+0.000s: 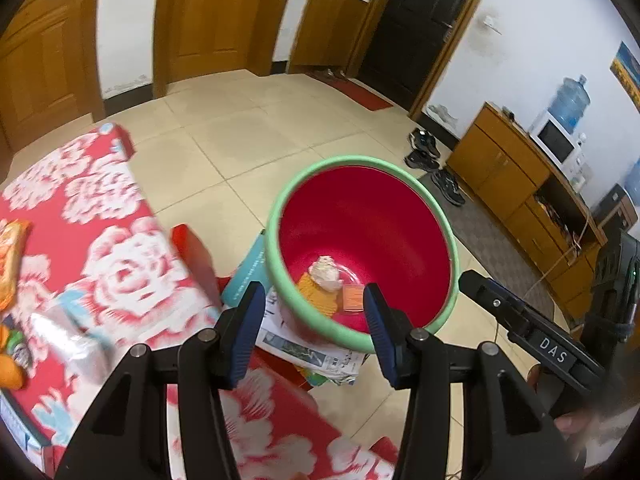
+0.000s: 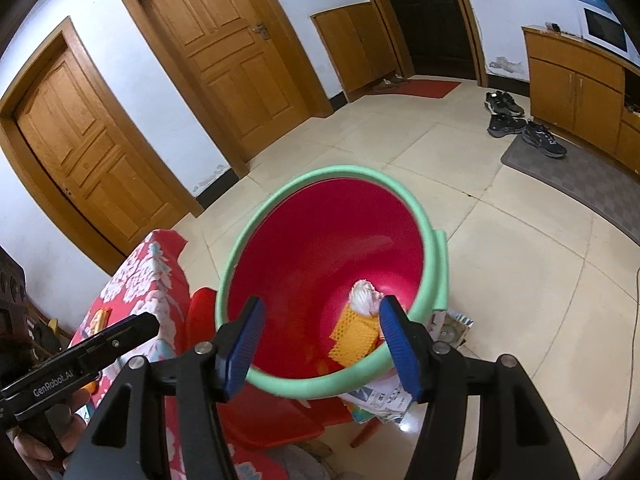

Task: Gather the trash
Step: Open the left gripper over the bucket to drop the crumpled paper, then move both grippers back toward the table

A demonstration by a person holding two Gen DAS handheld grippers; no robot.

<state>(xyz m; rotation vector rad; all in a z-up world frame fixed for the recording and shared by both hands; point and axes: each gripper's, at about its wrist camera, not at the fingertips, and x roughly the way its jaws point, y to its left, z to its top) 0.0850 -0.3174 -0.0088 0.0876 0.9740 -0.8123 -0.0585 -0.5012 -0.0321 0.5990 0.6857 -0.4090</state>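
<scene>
A red bucket with a green rim (image 1: 352,161) (image 2: 340,171) stands on newspapers over a red stool, beside the table. In its bottom lie a crumpled white paper (image 1: 326,274) (image 2: 364,298), a yellow mesh-patterned wrapper (image 1: 316,298) (image 2: 354,338) and a small orange card (image 1: 352,298). My left gripper (image 1: 314,308) hangs open above the bucket's near rim, nothing between its blue pads. My right gripper (image 2: 322,322) is open too, over the near rim from the other side, with nothing in it. Each gripper shows at the edge of the other's view.
A table with a red floral cloth (image 1: 120,260) is at the left, holding an orange snack packet (image 1: 10,260) and a clear plastic pack (image 1: 68,340). Newspapers (image 1: 320,354) and the red stool (image 2: 272,412) sit under the bucket. Shoes (image 2: 520,124), a grey mat and wooden cabinets are farther off.
</scene>
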